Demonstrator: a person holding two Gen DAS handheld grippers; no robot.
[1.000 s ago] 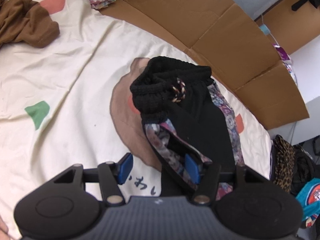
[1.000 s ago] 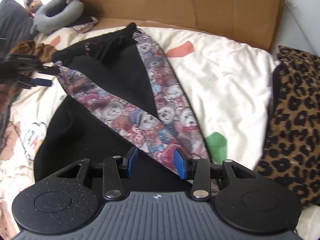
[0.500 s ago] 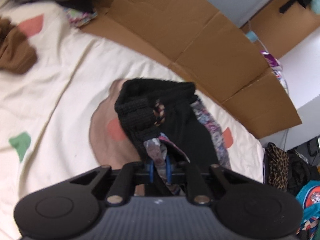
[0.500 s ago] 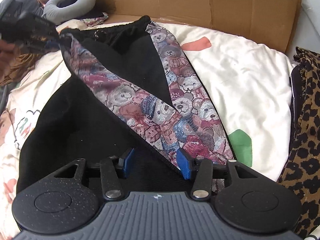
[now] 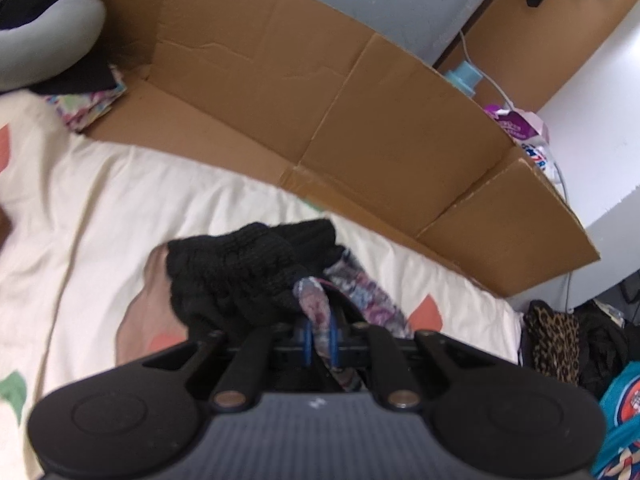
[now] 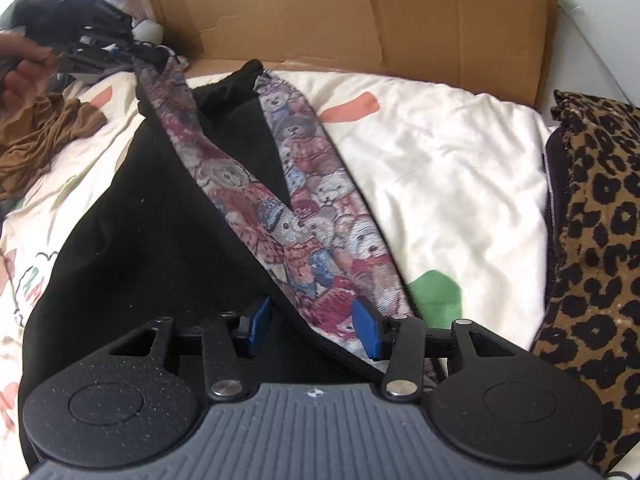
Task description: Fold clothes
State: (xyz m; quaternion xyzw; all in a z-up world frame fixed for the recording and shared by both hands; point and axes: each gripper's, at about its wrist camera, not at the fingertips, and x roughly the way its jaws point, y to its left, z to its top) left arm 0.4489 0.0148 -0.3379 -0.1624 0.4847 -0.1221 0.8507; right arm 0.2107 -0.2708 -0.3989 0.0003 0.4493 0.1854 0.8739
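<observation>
Right wrist view looks down a cream bedsheet (image 6: 440,152) printed with coral and green shapes, rumpled toward the far edge, where a wall of flattened brown cardboard (image 6: 360,16) stands between the bed and a pale wall. On the sheet lies a pair of black trousers (image 6: 152,232) with teddy-bear patterned side stripes (image 6: 320,208); one stripe runs from the near edge up to the black waistband, the other slants up to the far left. The right gripper (image 6: 310,328) hovers over the near end, its blue pads about halfway apart with the edge of the bear stripe between them, and the pads do not appear to press on the cloth. At the far left a hand (image 6: 24,68) holds the left gripper (image 6: 116,50), which has the top of the slanting stripe pinched and lifted off the sheet. A crumpled brown garment (image 6: 44,136) lies on the sheet at the left, and a leopard-print cloth (image 6: 592,240) lies along the bed's right side. Left wrist view, somewhat blurred, shows the left gripper (image 5: 319,340) with its blue pads drawn close together on a bunched fold of the patterned stripe, the knitted black waistband (image 5: 240,276) heaped just beyond them. Behind, the same cardboard curves around the bed; a grey cushion (image 5: 48,48) sits in the far left corner, a white cable (image 5: 500,92) runs beyond the cardboard, and dark clutter lies at the right.
</observation>
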